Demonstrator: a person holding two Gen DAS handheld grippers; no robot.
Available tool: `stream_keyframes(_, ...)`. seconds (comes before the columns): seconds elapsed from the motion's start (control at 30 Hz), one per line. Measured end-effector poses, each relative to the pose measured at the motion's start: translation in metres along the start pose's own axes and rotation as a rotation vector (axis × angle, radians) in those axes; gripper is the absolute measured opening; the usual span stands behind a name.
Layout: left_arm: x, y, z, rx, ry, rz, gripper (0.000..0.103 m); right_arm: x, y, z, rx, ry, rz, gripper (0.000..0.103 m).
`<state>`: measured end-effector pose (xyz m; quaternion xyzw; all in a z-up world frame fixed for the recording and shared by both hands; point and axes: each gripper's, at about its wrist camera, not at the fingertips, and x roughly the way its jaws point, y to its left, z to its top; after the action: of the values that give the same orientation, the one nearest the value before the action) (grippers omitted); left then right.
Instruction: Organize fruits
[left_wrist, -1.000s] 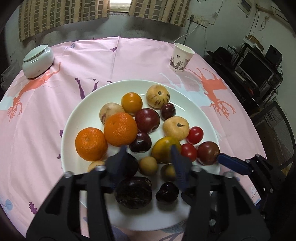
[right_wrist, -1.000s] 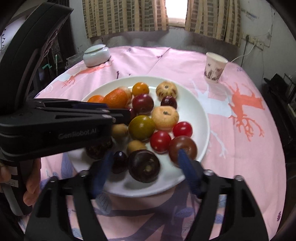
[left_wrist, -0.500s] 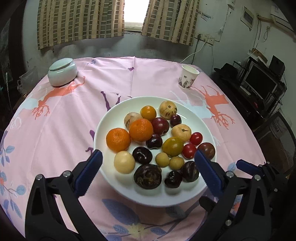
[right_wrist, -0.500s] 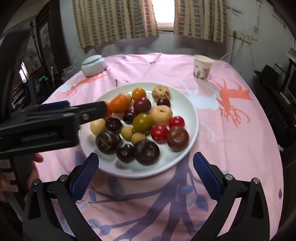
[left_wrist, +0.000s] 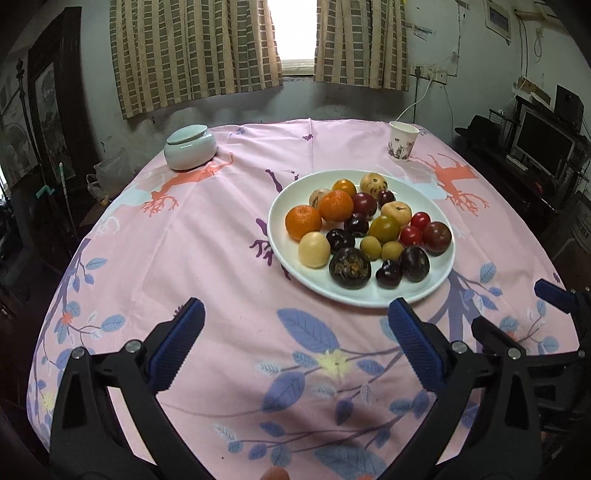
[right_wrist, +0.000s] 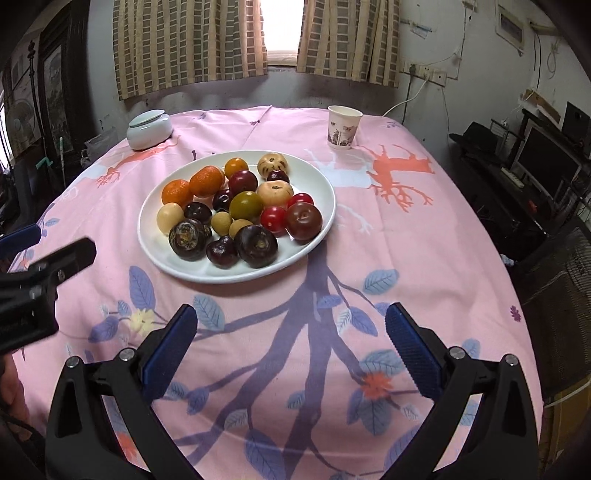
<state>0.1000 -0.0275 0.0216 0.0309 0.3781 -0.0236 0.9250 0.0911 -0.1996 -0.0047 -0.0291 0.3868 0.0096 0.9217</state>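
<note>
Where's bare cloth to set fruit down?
Free: wide cloth left of the plate, between it and the lidded jar; the strip between plate and the open left gripper. Crowded: the plate itself; the paper cup stands close behind.

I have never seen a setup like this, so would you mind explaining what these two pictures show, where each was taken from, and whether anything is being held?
There is no robot here: a person holds a two-finger tool in each hand, and a wide-angle camera on each tool looks forward along its fingers. One picture comes from the left gripper, the other from the right gripper; the black arms with blue pads at the bottom of each are that tool's own fingers. Both stand wide open over the cloth with nothing between them, so nothing is held. In the right view, the left tool shows at the left edge.

On the round table with its pink tablecloth sits a white plate piled with small fruits: oranges, red tomatoes, dark purple and pale yellow ones. Farther back stand a lidded white jar and a paper cup.
</note>
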Motion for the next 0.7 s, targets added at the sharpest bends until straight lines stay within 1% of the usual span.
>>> stream_keyframes(0.1, -0.006, 0.003, -0.010, -0.001, 0.020, -0.016, 0.101, -0.008, 0.006, -0.003, -0.015, -0.010, -0.009, 0.102)
stream_keyframes(0.23, -0.013, 0.009, -0.016, -0.007, 0.023, -0.021, 0.101, -0.016, 0.010, -0.004, -0.020, -0.026, -0.017, 0.102)
stream_keyframes(0.4, -0.021, 0.014, -0.018, -0.021, 0.004, -0.015, 0.101, -0.017, 0.012, -0.004, -0.011, -0.019, -0.025, 0.102)
stream_keyframes(0.7, -0.020, 0.016, -0.016, -0.024, 0.008, -0.019, 0.101, -0.018, 0.013, -0.006, -0.004, -0.006, -0.023, 0.102)
